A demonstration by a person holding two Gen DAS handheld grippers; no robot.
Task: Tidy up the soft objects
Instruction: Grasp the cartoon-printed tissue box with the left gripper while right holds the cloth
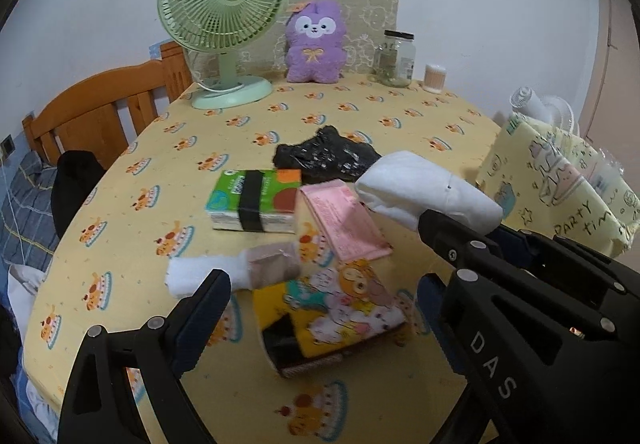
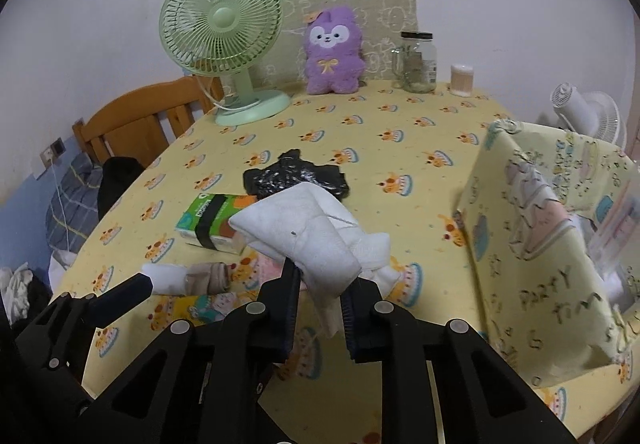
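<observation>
My right gripper point(image 2: 318, 294) is shut on a folded white cloth point(image 2: 304, 232) and holds it above the table; the cloth also shows in the left wrist view point(image 1: 428, 192). My left gripper point(image 1: 320, 296) is open and empty, hovering over a cartoon-print tissue pack point(image 1: 332, 304) with a pink pack point(image 1: 344, 220) leaning on it. A rolled white and beige sock point(image 1: 236, 270) lies by the left finger. A green tissue pack point(image 1: 256, 200) and a crumpled black bag point(image 1: 324, 156) lie beyond. A yellow "Party time" fabric bin point(image 2: 548, 244) stands at the right.
At the table's back stand a green fan point(image 1: 222, 16), a purple plush toy point(image 1: 314, 44), a glass jar point(image 1: 396, 58) and a cotton-swab tub point(image 1: 434, 78). A wooden chair point(image 1: 100, 116) is at the left, a white fan point(image 2: 588, 116) at the right.
</observation>
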